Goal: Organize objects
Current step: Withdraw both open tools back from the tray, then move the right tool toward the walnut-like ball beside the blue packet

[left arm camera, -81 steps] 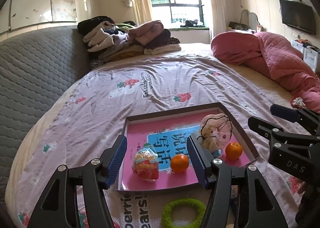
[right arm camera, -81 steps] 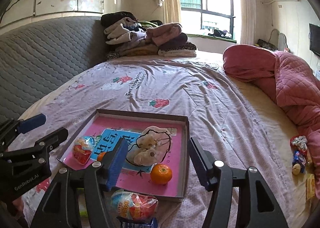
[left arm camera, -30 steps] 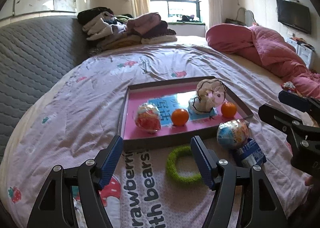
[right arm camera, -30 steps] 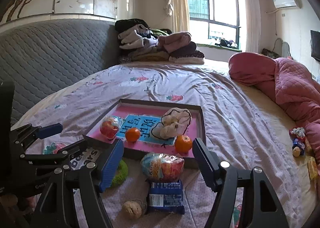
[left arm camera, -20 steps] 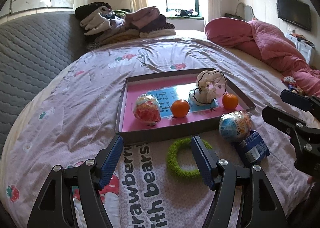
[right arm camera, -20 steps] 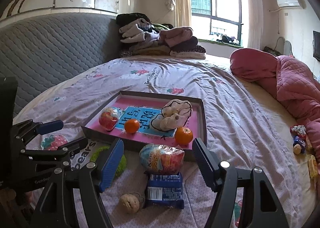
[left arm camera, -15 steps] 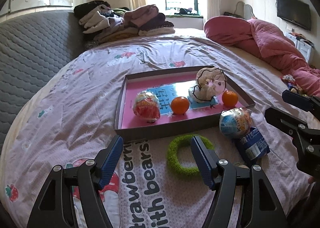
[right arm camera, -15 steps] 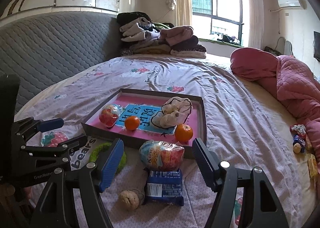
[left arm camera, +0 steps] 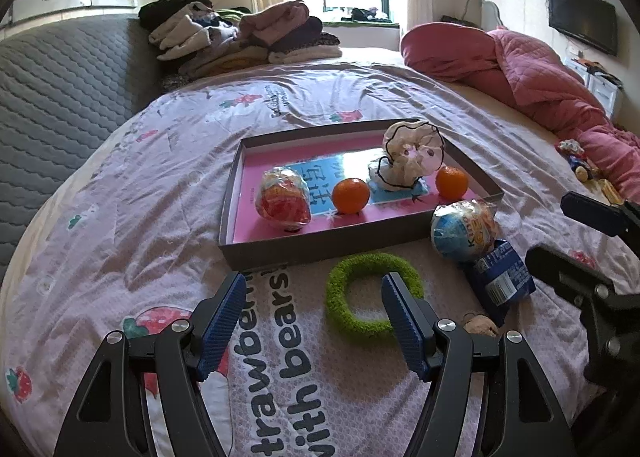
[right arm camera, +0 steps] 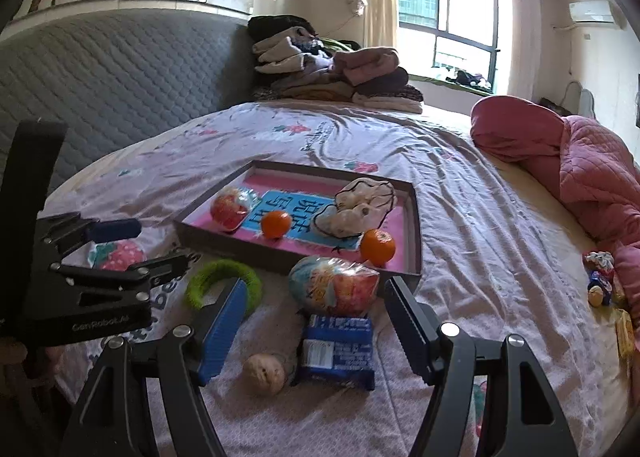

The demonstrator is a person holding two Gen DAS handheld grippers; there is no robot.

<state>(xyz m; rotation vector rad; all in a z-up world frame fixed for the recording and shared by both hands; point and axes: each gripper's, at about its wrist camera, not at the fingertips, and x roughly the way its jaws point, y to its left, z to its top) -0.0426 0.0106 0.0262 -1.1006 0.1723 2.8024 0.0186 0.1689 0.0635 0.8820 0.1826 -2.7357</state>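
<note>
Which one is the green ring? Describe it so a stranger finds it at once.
On the bed, find the shallow tray with the pink floor. The green ring lies on the sheet just outside its near wall. It is the only fuzzy, open loop there; its neighbours are wrapped snacks.

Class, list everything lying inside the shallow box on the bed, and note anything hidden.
Inside the box: a wrapped snack ball, two oranges, and a cream scrunchie, all on a pink book. The book's cover print is partly covered by them.

green ring [left arm camera: 372, 293] partly behind tongs [left arm camera: 312, 321]
</note>
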